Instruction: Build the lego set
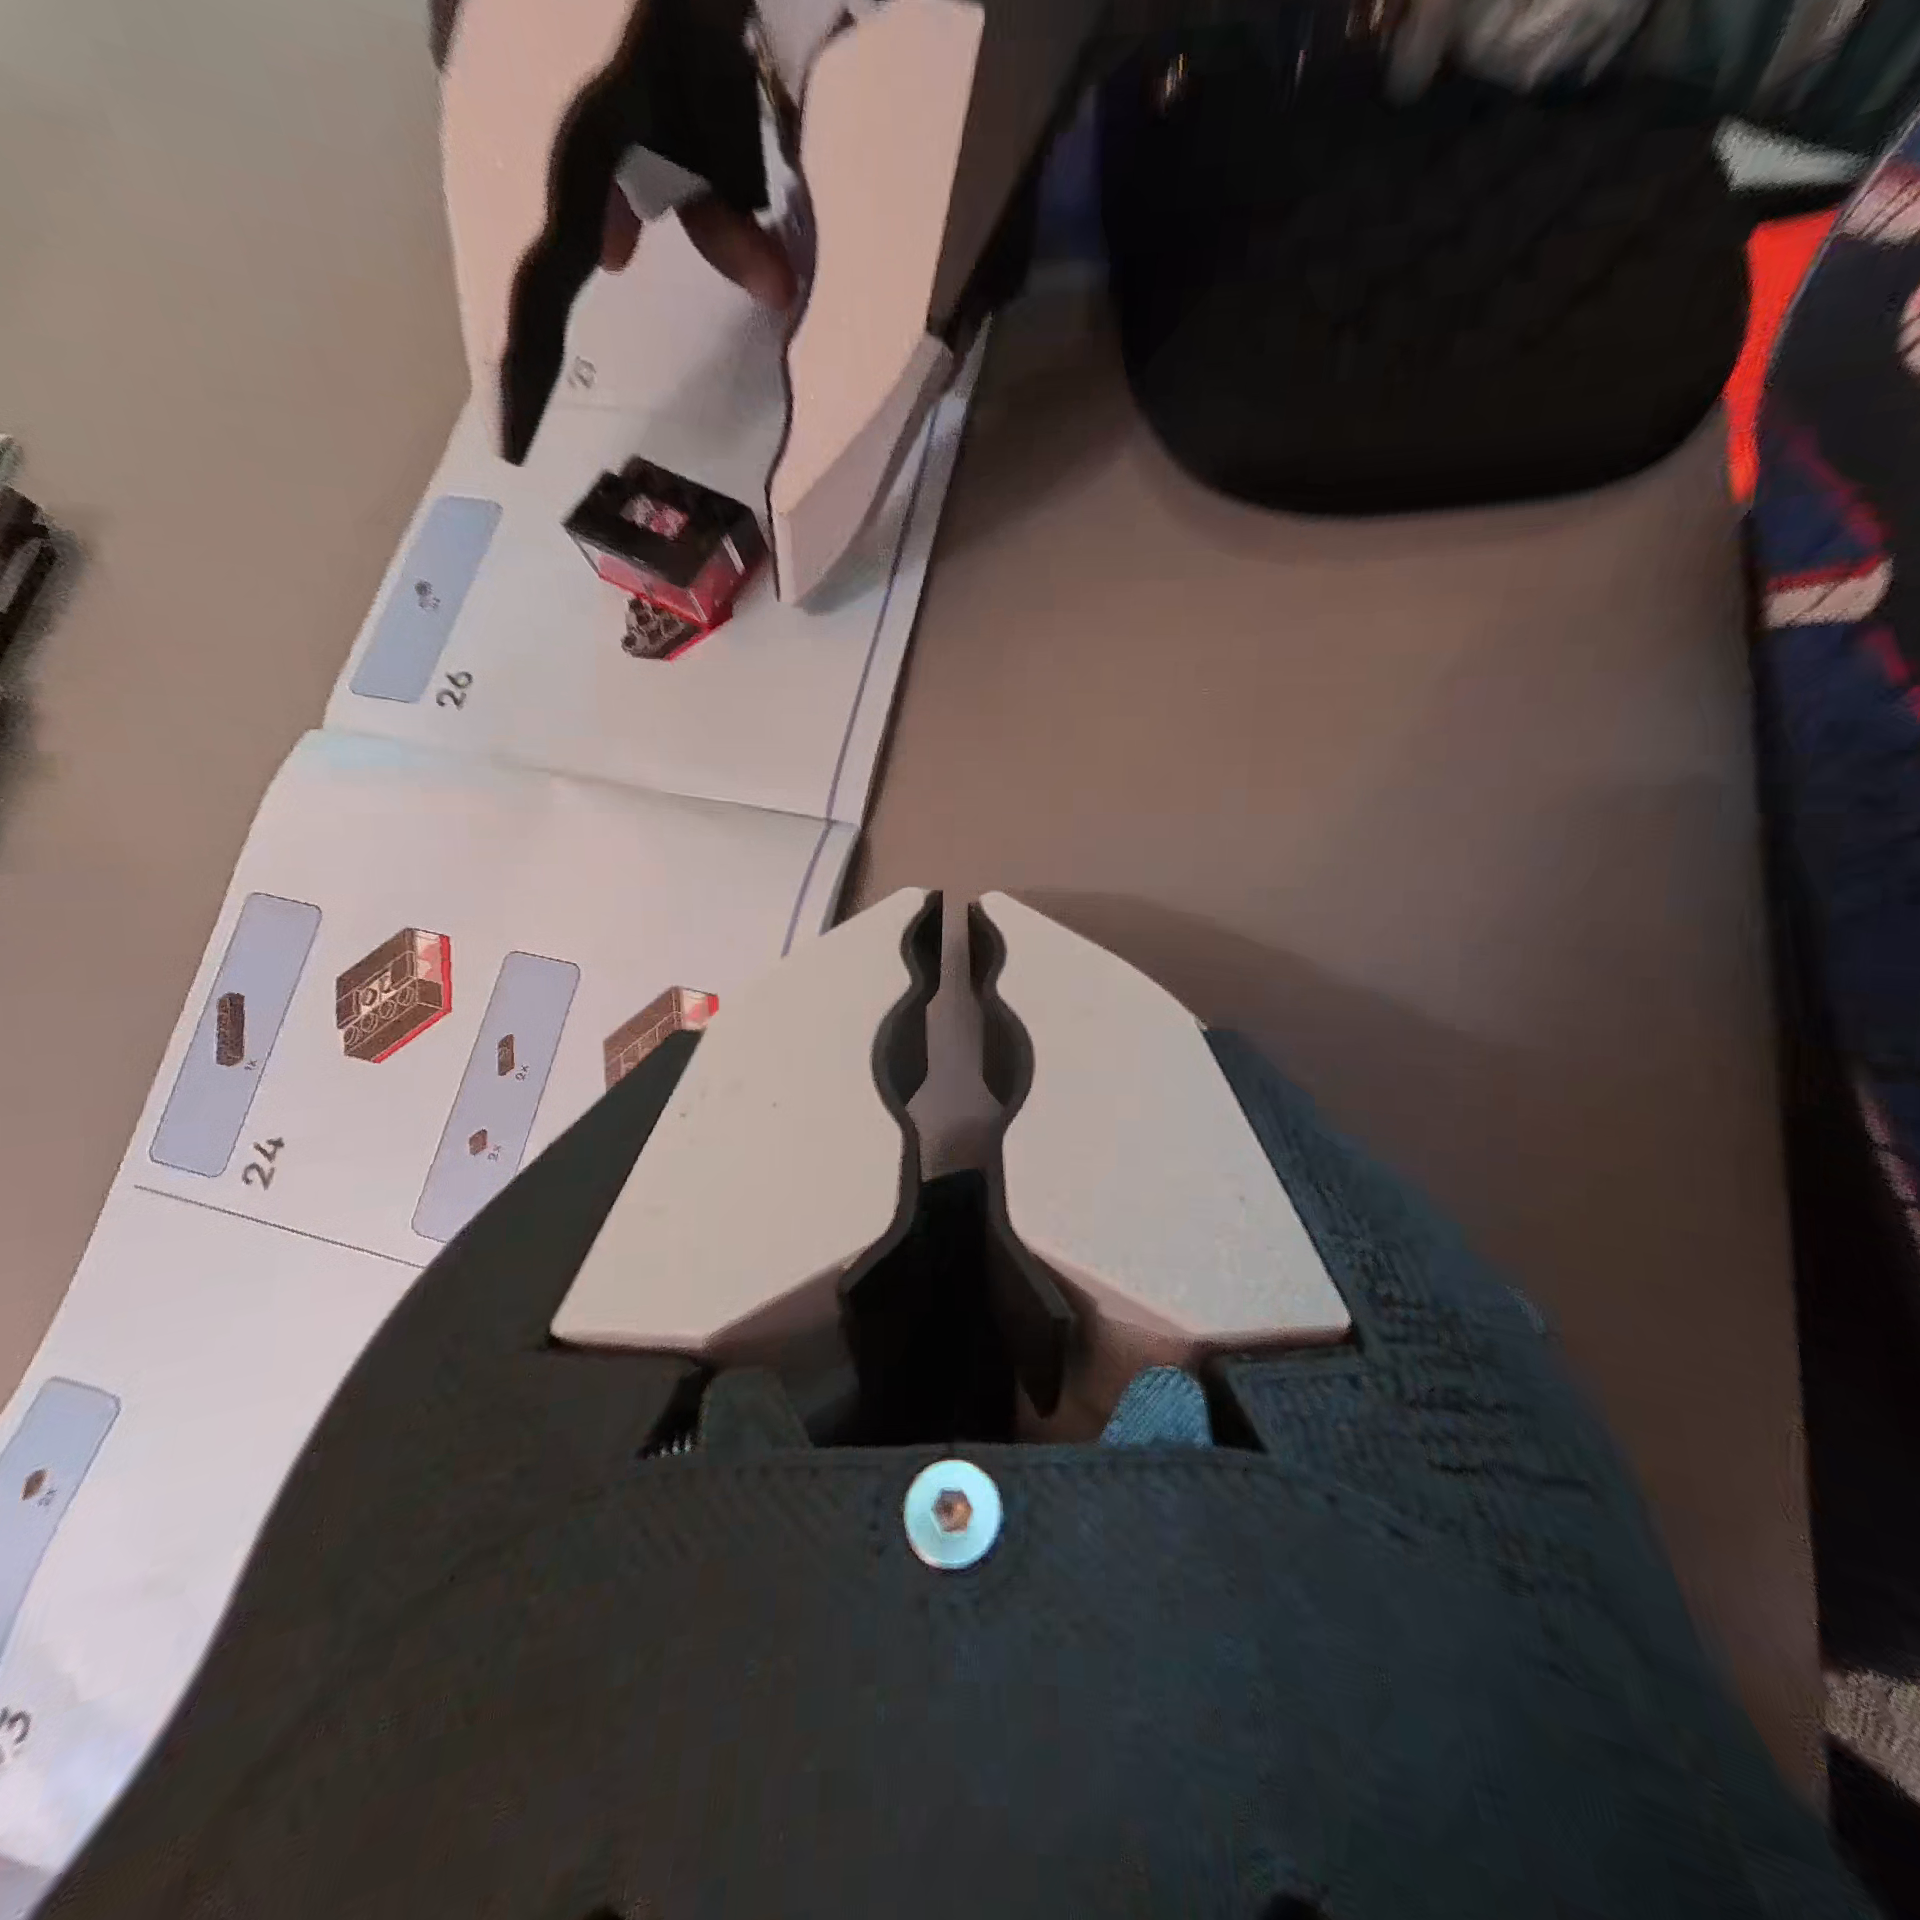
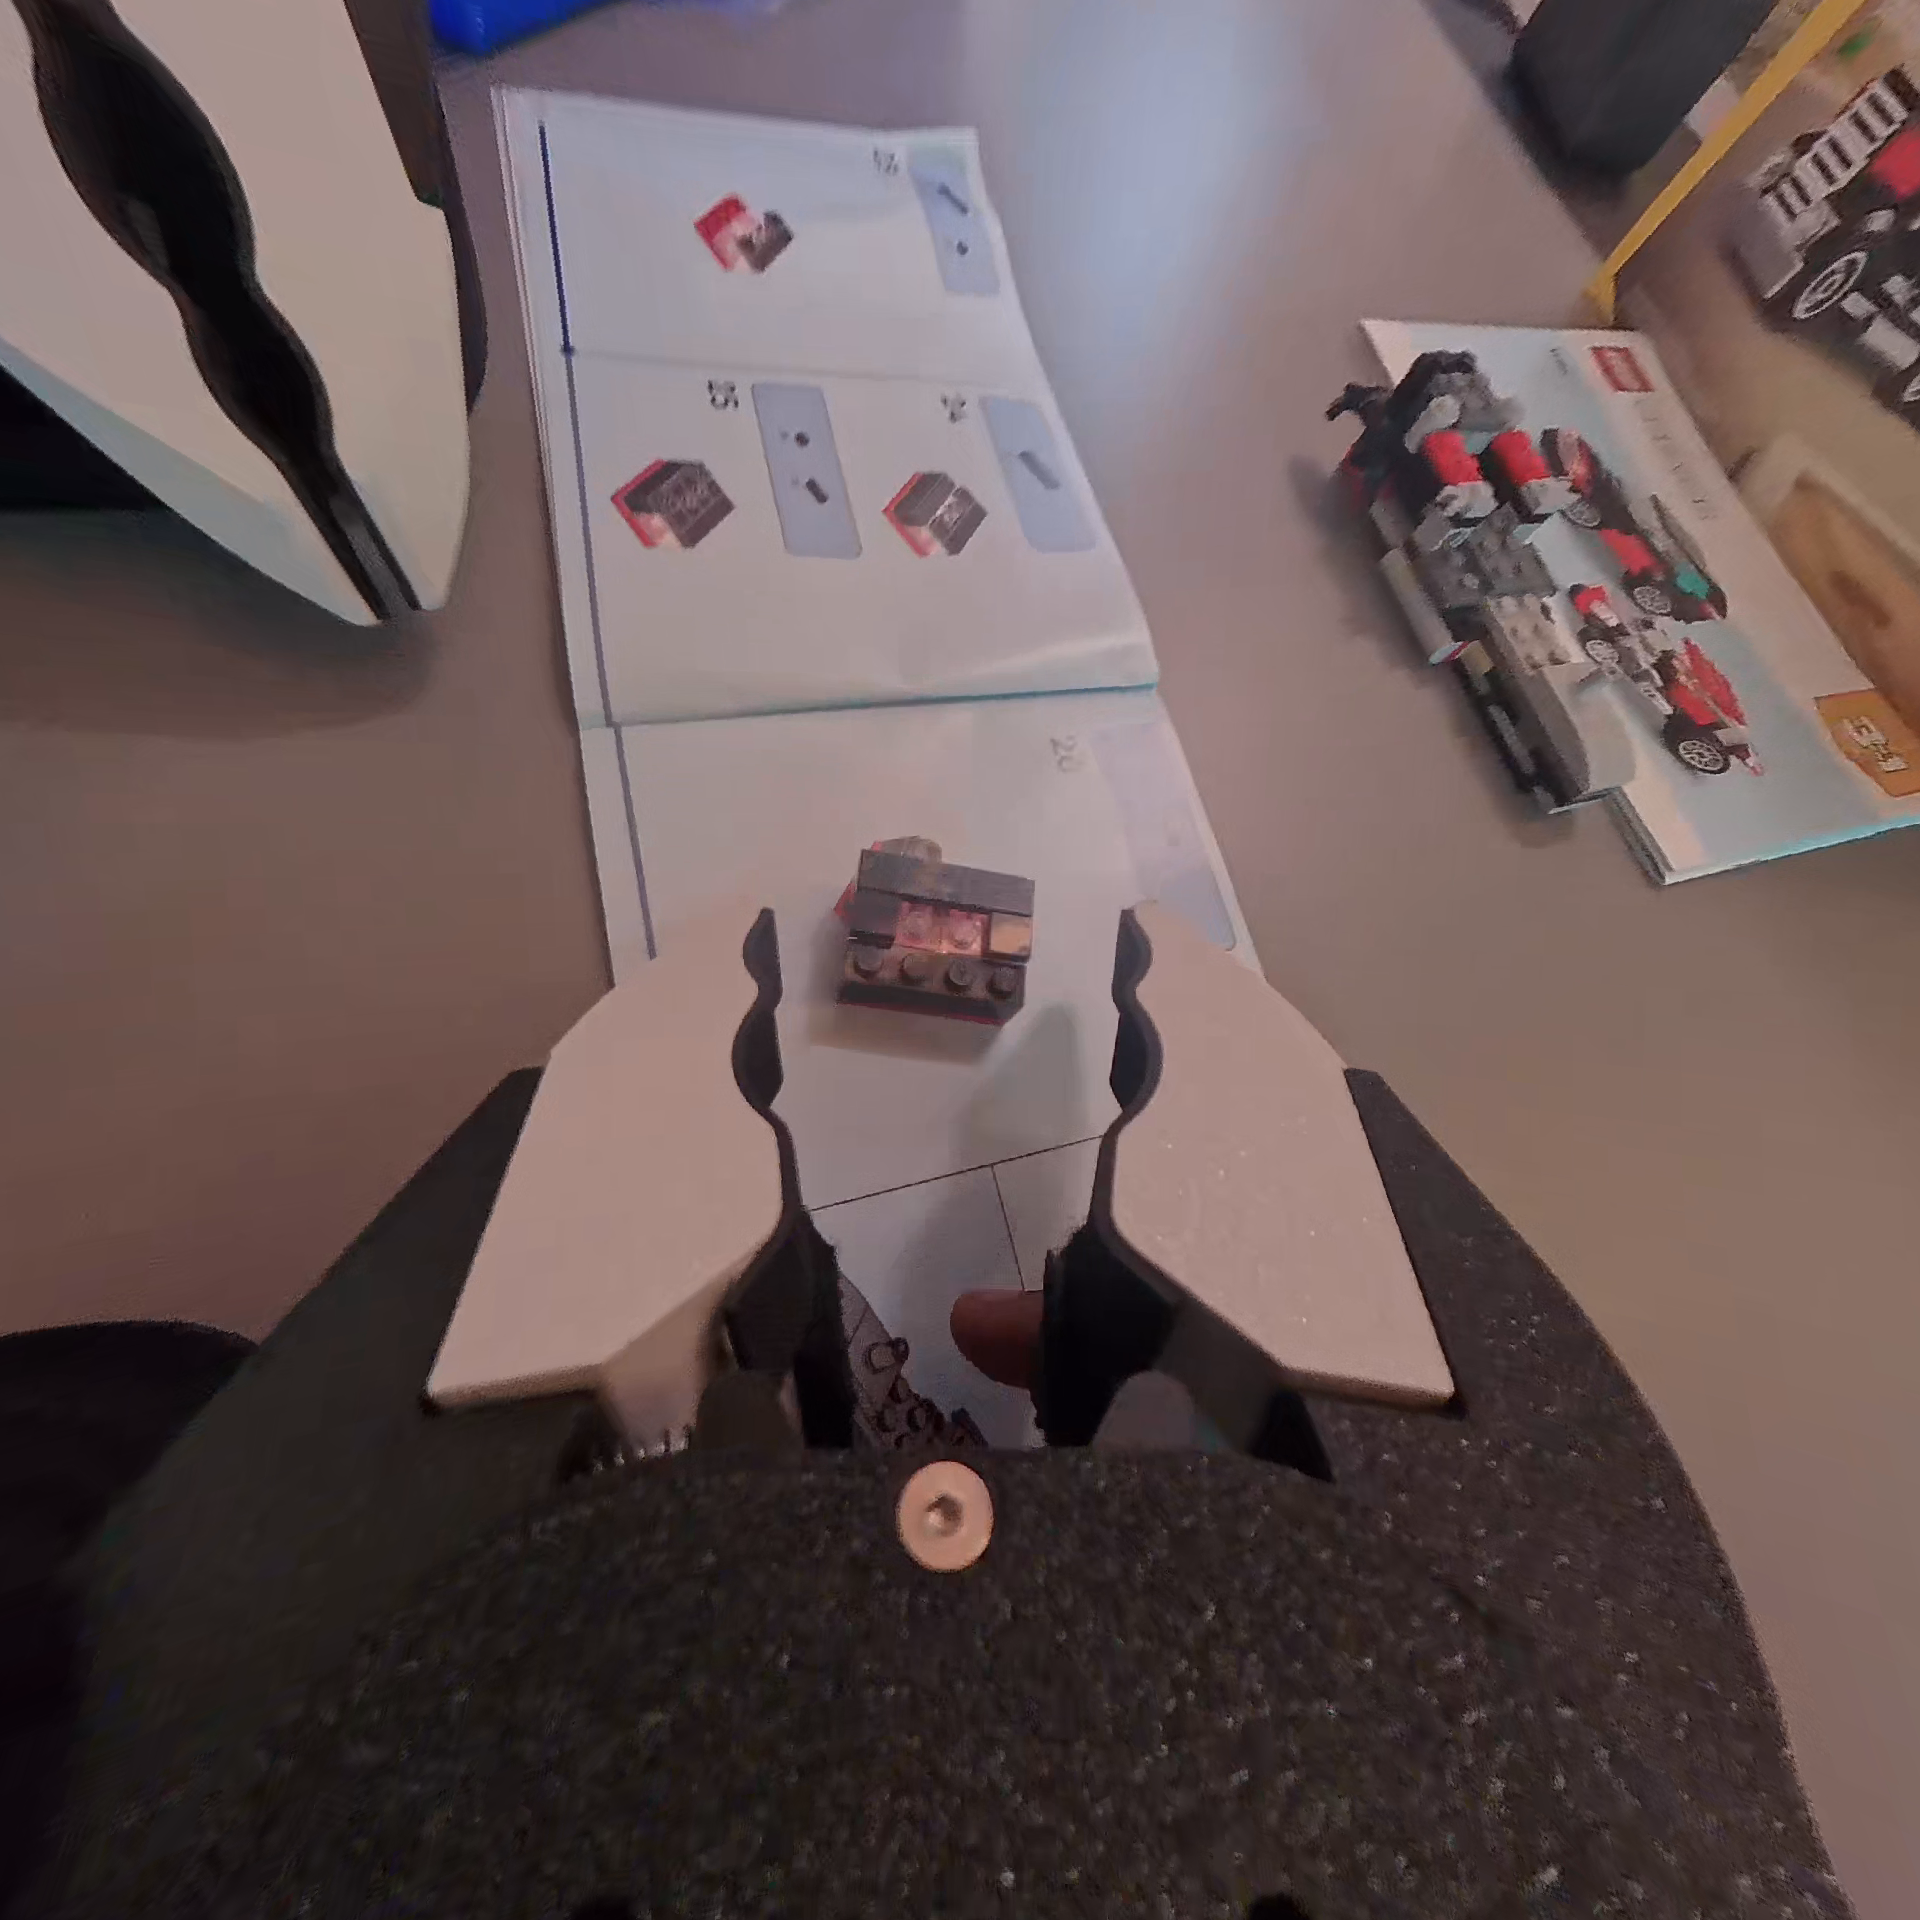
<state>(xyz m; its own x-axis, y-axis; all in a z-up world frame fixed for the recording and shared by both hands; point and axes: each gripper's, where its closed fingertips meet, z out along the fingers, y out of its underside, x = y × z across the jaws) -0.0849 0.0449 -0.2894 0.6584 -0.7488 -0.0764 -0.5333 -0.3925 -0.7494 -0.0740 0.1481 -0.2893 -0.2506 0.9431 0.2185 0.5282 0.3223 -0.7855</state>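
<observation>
Right wrist view: right tongs (image 2: 943, 935) spread around brick block (image 2: 933, 940); left tongs (image 1: 956, 909) closed, empty.

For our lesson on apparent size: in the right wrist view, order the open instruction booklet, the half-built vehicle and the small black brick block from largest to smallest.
1. Open instruction booklet
2. Half-built vehicle
3. Small black brick block

The block lies nearest the camera yet looks smallest, so the order seems safe.

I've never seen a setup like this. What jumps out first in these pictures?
Probably the small black-and-red brick block sitting on the open instruction booklet, right between the wide-open right tongs. The left tongs wait nearly closed and empty beside the booklet. Off to the right, a half-built red-and-grey vehicle rests on another booklet.
</observation>
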